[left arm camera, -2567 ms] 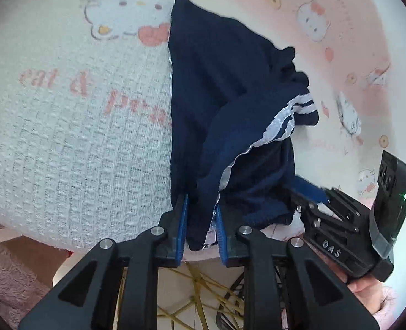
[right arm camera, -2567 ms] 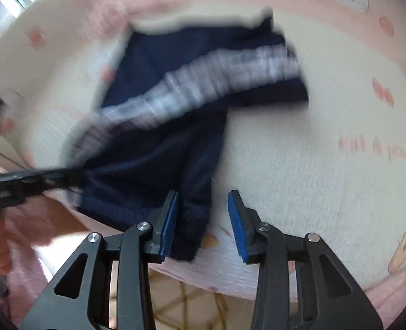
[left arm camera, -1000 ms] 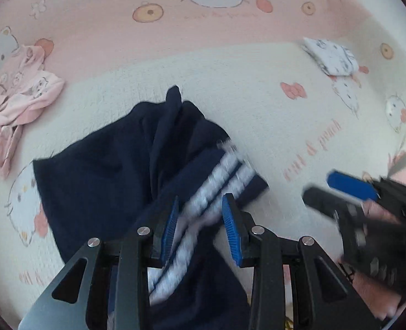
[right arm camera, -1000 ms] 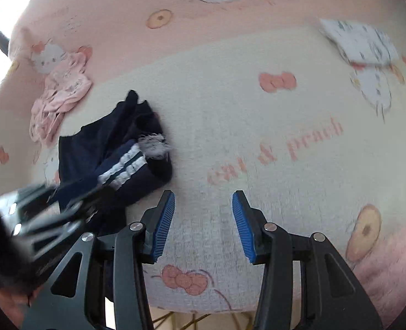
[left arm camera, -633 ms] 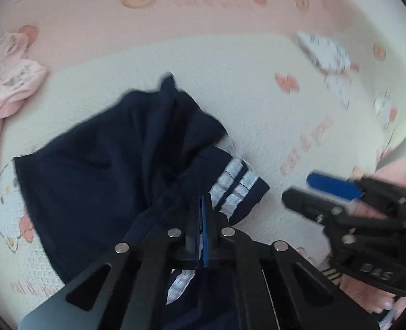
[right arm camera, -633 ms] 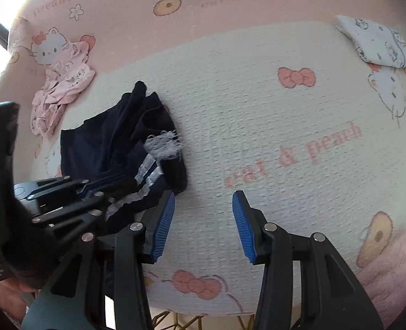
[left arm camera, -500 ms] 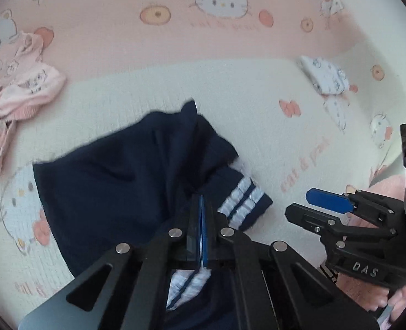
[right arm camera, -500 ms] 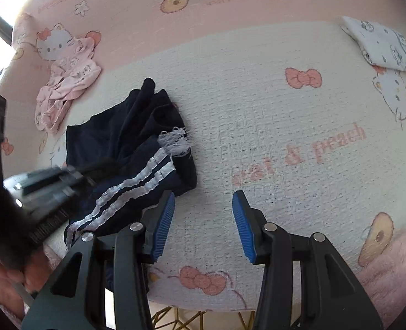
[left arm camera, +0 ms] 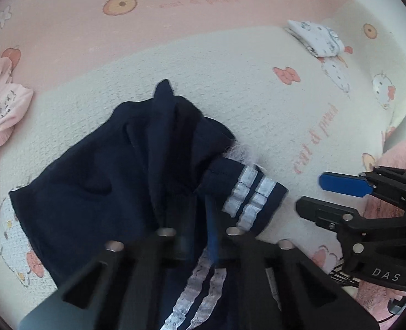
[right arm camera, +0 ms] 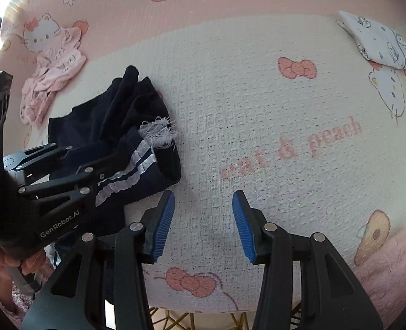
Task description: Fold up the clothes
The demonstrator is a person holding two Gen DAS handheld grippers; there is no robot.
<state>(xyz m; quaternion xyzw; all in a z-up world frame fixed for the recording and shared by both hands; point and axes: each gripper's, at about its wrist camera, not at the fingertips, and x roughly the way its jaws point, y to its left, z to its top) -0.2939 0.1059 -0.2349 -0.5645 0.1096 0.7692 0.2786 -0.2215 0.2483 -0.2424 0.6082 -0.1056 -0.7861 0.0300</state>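
A crumpled navy garment [left arm camera: 106, 181] with two white stripes [left arm camera: 252, 192] lies on the cream and pink cartoon blanket [left arm camera: 230, 82]. My left gripper [left arm camera: 203, 200] points steeply down at it and pinches a navy fold beside the striped hem; its jaws are opening a trifle with the cloth still pressed between the pads. In the right wrist view the garment [right arm camera: 92, 121] sits at the left with the left gripper [right arm camera: 112, 162] on it. My right gripper [right arm camera: 203, 209] hovers open over bare blanket just right of the hem, holding nothing; the left wrist view shows that right gripper [left arm camera: 310, 194] too.
A rumpled pink garment [right arm camera: 54, 82] lies far left of the navy one. A folded white printed garment [right arm camera: 379, 41] rests at the far right. A fluffy pink cover [right arm camera: 390, 261] shows at the near right edge. A hand [right arm camera: 24, 264] holds the left gripper.
The left gripper, open around the striped part a second ago, has shut on the navy cloth and bunched it. The right gripper stayed open and drifted slightly over the blanket.
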